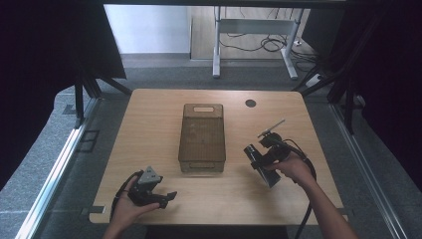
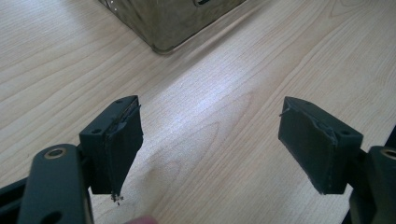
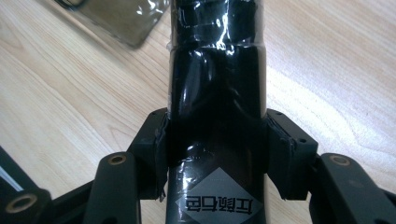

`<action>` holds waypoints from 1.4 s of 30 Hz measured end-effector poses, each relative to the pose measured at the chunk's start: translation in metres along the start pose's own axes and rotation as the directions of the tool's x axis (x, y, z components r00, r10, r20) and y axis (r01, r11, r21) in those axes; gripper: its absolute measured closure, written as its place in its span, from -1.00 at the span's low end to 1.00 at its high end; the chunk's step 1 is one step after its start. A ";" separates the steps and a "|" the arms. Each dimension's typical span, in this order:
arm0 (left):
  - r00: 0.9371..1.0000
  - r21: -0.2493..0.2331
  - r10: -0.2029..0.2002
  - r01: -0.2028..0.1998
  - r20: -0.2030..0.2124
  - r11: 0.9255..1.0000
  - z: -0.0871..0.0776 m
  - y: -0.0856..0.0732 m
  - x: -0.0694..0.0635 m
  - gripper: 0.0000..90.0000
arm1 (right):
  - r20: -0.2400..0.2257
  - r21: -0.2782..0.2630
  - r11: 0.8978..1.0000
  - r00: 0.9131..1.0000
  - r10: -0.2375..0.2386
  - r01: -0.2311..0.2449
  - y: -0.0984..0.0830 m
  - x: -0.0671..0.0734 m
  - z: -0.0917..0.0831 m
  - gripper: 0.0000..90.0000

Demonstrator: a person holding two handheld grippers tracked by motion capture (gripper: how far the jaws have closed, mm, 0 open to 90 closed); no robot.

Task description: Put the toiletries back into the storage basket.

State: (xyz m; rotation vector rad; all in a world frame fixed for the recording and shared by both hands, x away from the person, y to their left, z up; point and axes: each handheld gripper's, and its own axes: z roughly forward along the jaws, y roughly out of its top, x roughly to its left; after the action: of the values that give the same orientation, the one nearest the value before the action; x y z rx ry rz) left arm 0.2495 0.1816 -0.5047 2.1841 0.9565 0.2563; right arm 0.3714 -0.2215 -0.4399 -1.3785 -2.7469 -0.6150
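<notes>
A smoky translucent lidded box [image 1: 201, 132] lies in the middle of the wooden table [image 1: 149, 114]. To its right, my right gripper [image 1: 263, 159] is shut on a glossy black plastic-wrapped package [image 1: 260, 162] and holds it tilted above the table. In the right gripper view both pads [image 3: 156, 144] press the sides of the black package [image 3: 217, 70], which bears a grey diamond label; a corner of the box [image 3: 121, 21] lies beyond. My left gripper [image 1: 166, 198] rests near the front left edge. Its jaws stand wide apart over bare wood [image 2: 210, 140], with the box corner [image 2: 173, 18] ahead.
A round black grommet [image 1: 250, 103] sits in the tabletop at the back right. Beyond the table stands a metal desk frame [image 1: 254, 30] with loose cables on the floor. Dark curtains [image 1: 45, 59] hang on both sides.
</notes>
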 end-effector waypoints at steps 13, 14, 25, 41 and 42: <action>1.000 -0.007 -0.004 0.004 -0.002 1.000 -0.002 0.000 0.002 -0.51 | -0.027 -0.022 1.000 1.000 0.001 -0.002 0.019 0.004 -0.010 0.04; 1.000 -0.006 -0.003 0.003 -0.002 1.000 -0.002 0.000 0.002 -0.51 | -0.031 -0.020 1.000 1.000 0.003 -0.004 0.022 0.004 -0.011 0.04; 1.000 -0.011 -0.012 0.012 0.002 1.000 -0.003 -0.001 0.003 -0.51 | -0.033 -0.034 0.999 0.999 -0.003 0.002 0.044 0.012 -0.016 0.04; 1.000 -0.009 -0.013 0.013 0.003 1.000 -0.003 -0.001 0.004 -0.51 | -0.046 -0.065 0.998 0.999 -0.006 0.003 0.071 0.020 -0.023 0.04; 1.000 -0.010 -0.013 0.013 0.004 1.000 -0.003 -0.001 0.004 -0.51 | -0.046 -0.068 0.998 0.999 -0.011 0.007 0.072 0.020 -0.023 0.04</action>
State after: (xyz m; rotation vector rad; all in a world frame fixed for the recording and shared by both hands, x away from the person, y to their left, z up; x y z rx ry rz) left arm 0.2500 0.1869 -0.5037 2.1677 0.9652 0.2502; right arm 0.4112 -0.1752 -0.3905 -1.3471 -2.7219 -0.7371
